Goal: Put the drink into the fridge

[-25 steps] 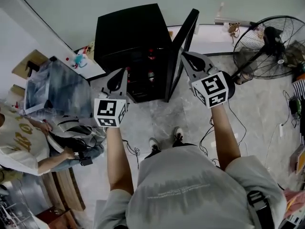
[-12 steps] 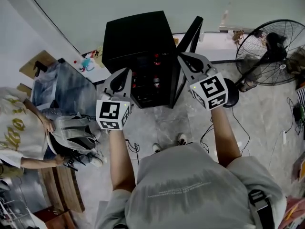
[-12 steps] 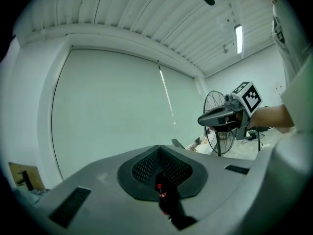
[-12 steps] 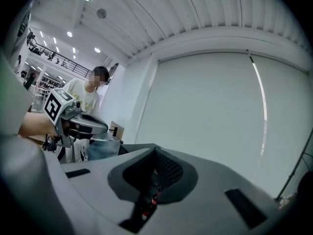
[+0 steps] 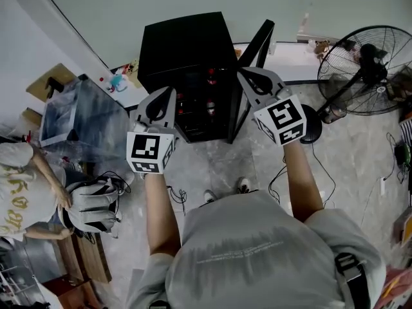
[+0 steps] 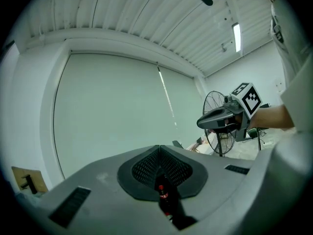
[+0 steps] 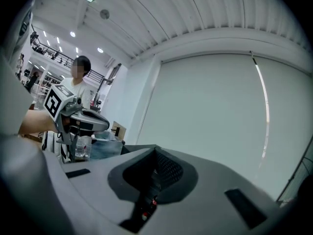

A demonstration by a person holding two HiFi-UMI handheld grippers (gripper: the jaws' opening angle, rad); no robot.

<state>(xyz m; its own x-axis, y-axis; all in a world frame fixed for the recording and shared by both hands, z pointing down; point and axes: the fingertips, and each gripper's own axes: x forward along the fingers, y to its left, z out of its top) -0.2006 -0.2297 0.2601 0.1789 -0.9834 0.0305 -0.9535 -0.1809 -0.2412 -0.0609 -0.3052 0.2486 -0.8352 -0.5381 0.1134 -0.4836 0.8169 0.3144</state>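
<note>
This looks like a workshop or lab hall: a ribbed metal ceiling point(image 6: 146, 23) with a strip light point(image 6: 237, 35), a bare floor point(image 5: 351, 150) with loose cables point(image 5: 277, 177), a standing fan point(image 5: 364, 66) and a black fridge point(image 5: 187, 50).

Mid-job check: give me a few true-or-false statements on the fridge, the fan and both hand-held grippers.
1. The fridge has its door open. True.
2. The left hand-held gripper carries a drink. False: its jaws are shut on nothing.
3. Bottles stand inside the fridge. True.
4. The fan stands left of the fridge. False: in the head view it is on the right.
5. The right hand-held gripper is empty. True.
</note>
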